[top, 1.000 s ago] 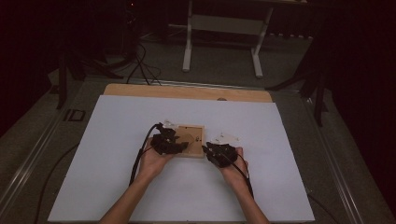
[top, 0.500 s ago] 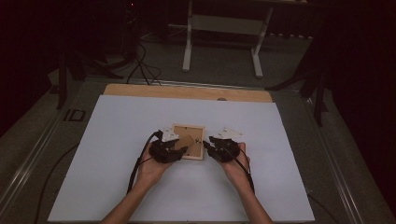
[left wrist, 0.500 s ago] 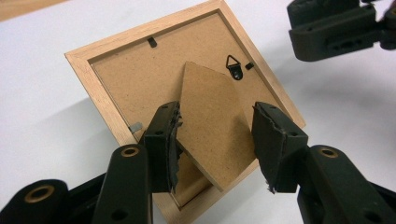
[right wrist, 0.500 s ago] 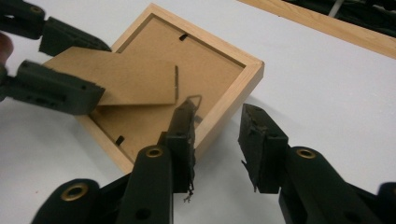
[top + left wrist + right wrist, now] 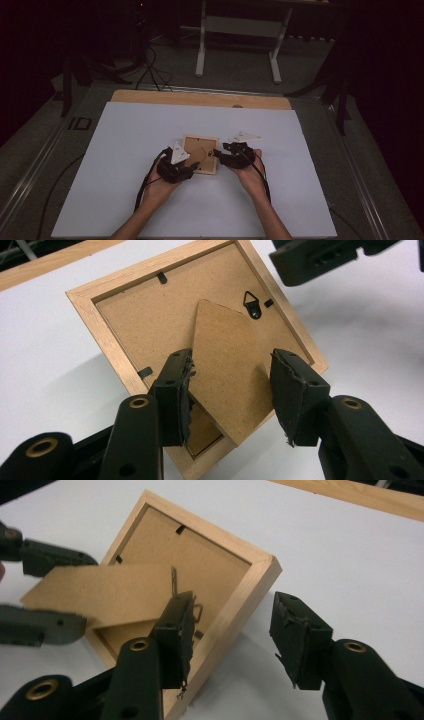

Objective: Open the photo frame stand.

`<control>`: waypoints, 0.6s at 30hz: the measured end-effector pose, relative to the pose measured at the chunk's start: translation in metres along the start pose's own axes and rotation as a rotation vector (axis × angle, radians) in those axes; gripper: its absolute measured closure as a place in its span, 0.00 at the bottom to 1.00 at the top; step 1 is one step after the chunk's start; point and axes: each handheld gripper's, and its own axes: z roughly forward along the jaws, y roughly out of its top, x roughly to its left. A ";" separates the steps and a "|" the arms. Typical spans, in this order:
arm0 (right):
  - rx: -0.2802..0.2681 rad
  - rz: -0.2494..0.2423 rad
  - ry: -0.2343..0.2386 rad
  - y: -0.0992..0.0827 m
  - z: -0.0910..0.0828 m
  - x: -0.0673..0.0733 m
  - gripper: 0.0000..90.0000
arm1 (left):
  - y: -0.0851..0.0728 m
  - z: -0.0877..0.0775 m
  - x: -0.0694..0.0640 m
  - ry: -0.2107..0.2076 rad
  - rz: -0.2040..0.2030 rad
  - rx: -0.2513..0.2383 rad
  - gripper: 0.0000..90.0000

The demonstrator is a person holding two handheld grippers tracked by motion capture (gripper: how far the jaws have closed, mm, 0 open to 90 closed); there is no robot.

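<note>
I work both grippers at a wooden picture frame (image 5: 201, 153) lying face down near the middle of the white table (image 5: 125, 150).

My left gripper (image 5: 232, 390) straddles the frame's raised hardboard easel stand (image 5: 230, 365); I cannot tell whether its pads press it. My right gripper (image 5: 232, 632) has just been opening, its jaws spread either side of the frame's corner, not gripping.

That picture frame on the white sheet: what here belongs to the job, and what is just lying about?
In the job:
- picture frame, face down
- its fold-out stand, lifted
- left claw
- right claw

Just about:
- white sheet
- wooden board
- metal stand behind
</note>
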 end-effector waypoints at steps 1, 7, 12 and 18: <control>0.000 0.006 0.006 0.001 0.001 0.000 0.56 | -0.001 0.000 -0.001 0.002 0.002 -0.002 0.59; 0.016 0.015 0.023 0.006 0.008 -0.001 0.53 | -0.008 -0.003 -0.006 0.024 0.030 -0.014 0.59; 0.020 0.034 0.050 0.008 0.013 -0.003 0.50 | -0.014 -0.006 -0.008 0.022 0.039 -0.013 0.59; 0.023 0.049 0.084 0.009 0.014 -0.005 0.50 | -0.015 -0.011 -0.007 0.000 0.026 -0.017 0.59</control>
